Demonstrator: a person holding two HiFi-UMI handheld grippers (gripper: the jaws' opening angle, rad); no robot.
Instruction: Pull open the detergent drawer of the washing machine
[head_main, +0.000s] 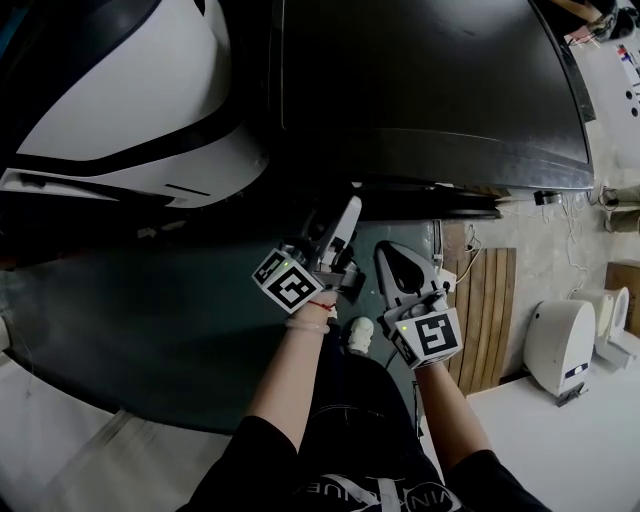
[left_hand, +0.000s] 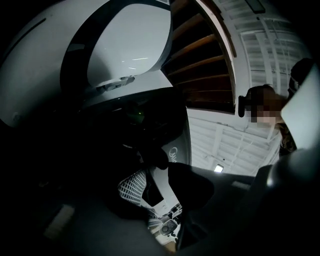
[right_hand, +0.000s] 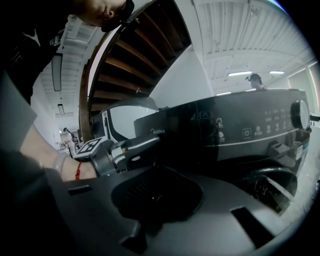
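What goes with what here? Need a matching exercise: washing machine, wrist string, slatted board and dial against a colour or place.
Things:
1. washing machine
2. wrist string
3. slatted board
4. dial

Colour or place:
A. red
B. right end of the control panel
C. black
D. brown

Pairs: 1-C, 2-A, 3-D, 4-B

Washer (head_main: 430, 80) w/ 2nd machine (head_main: 130, 100) on its left; L claw (head_main: 348, 212) & R claw (head_main: 388, 252) side by side in front.
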